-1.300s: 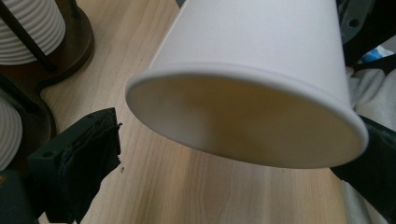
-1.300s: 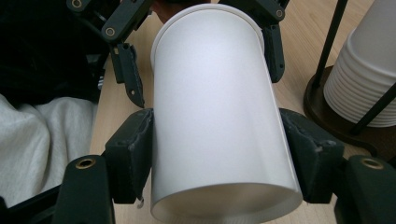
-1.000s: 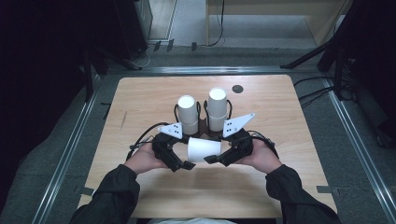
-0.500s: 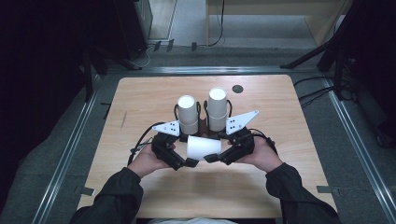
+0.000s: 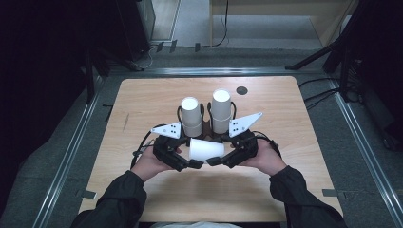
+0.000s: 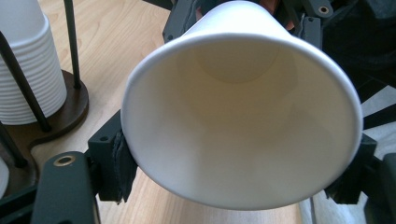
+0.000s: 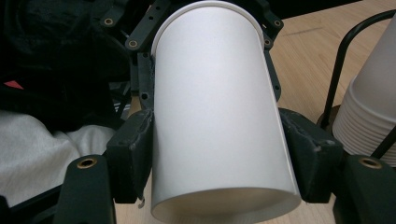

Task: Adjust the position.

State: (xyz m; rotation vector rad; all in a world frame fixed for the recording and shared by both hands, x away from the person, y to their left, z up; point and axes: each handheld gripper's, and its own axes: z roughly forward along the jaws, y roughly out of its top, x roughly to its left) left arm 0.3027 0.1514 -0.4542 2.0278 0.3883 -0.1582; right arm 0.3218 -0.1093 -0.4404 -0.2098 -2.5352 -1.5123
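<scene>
High view: a person at a wooden table (image 5: 157, 102) holds one white paper cup (image 5: 206, 149) on its side between two handheld grippers, just in front of a rack (image 5: 205, 127) bearing two stacks of upturned cups (image 5: 191, 116). The left gripper (image 5: 196, 164) takes the cup's rim end, the right gripper (image 5: 209, 161) its base end; the cup hangs clear of the tabletop, near the table's middle.

Left gripper view: the cup (image 6: 240, 107) opens straight at the camera, its mouth lying between the two jaws. The jaws have just been closing, and the near pad (image 6: 122, 161) now touches the wall just under the rim, where the round mouth looks slightly flattened. I judge this the weak point: a thin paper rim squeezed further could buckle or fold, and the cup would no longer nest cleanly on a stack.

Right gripper view: the cup (image 7: 219, 116) runs away from the camera, base nearest, and both pads (image 7: 135, 149) press its sides close to the base. These jaws have also just tightened a little, clamped on the cup. With two grips on one light cup, any pull or twist of one hand against the other could crease the wall or tug it out of one clamp, knocking the nearby stack (image 7: 371, 121).
</scene>
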